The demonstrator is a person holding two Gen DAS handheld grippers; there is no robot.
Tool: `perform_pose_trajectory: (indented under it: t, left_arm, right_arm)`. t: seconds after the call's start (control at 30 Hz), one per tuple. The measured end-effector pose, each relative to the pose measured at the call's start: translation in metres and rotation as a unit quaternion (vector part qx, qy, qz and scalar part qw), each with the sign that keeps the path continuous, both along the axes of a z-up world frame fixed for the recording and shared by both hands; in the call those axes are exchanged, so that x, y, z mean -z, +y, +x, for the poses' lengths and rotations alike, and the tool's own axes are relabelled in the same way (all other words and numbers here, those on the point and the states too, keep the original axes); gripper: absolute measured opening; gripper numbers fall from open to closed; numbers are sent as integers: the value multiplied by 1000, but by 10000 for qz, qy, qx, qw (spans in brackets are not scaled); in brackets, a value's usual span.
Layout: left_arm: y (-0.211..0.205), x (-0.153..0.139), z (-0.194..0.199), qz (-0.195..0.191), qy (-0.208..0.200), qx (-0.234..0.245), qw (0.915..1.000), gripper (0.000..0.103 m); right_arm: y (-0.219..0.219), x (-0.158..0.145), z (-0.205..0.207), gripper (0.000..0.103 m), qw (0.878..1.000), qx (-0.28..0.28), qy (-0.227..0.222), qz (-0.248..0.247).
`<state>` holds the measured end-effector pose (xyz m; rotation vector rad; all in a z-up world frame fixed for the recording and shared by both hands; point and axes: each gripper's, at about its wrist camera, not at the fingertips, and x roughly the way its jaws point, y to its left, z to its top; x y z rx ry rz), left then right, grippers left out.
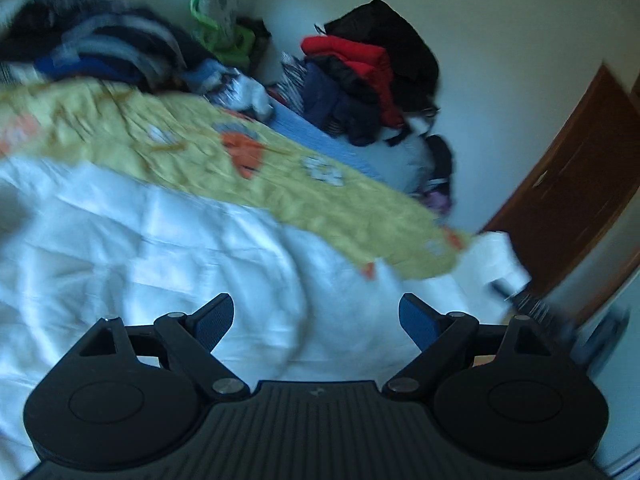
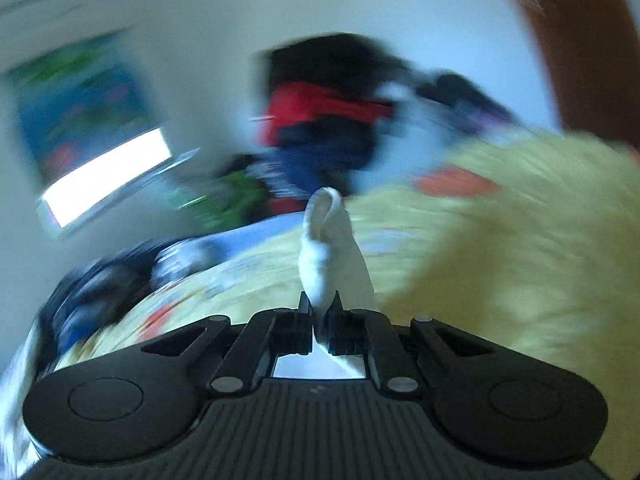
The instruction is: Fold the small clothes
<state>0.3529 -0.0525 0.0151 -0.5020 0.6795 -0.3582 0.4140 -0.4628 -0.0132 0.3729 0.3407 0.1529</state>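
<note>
Small white garment pinched, bed spread with clothes.

Left gripper (image 1: 316,322) spread wide and empty above the white sheet (image 1: 140,248); yellow patterned blanket (image 1: 280,176) across the bed's far side, clothes pile (image 1: 360,76) at its far corner. Right gripper (image 2: 320,316) clamped on a small white garment (image 2: 326,248), lifted over the blanket.

Cool, dim daylight fills both fisheye views. The right wrist view is heavily motion-smeared, with a window (image 2: 108,176) glaring white. Edges bow.
</note>
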Motion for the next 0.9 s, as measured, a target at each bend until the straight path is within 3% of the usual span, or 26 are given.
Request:
perform_pose_trajectory:
  t: [0.1,0.17,0.27,0.4,0.47,0.57,0.7,0.8,0.87,0.9]
  left_arm:
    - [0,9,17,-868,355,339,9950,90]
    - [-4,20,26,-1227,613,573,9889,90]
    - [-7,37,29,-1426,1006,547,9831,90]
    - [1,46,21,-1563,1008,533,9811,90]
    - [5,51,21,-1513,1115,526,9808,88]
    - [7,56,21,-1386,1279,581,9803,48]
    - [17,60,20,-1502,1304,368,9793,12]
    - [25,52,16,-1203,1118,174,9863,9]
    - [36,43,14,-1070,943,46,9898,9]
    - [45,39,14,-1037,864,-18,9908,9]
  right_arm:
    - [71,-7,-35,11,9943,-888,-226,-545]
    - [110,-5,-53,11,9874,-1352,-221,-788]
    - [152,3,-73,11,9764,-1841,-152,-1123]
    - [191,17,-90,11,9586,-2084,-4,-1938]
    - [200,19,-94,11,9569,-2147,55,-1954]
    - [205,10,-95,11,9588,-2150,-39,-1858]
    - [215,3,-104,13,9595,-2211,-140,-1743]
    - [215,2,-109,29,9601,-2312,-47,-1571]
    - [209,0,-113,67,9624,-2382,56,-1301]
    - [205,-1,-115,74,9643,-2378,47,-1165]
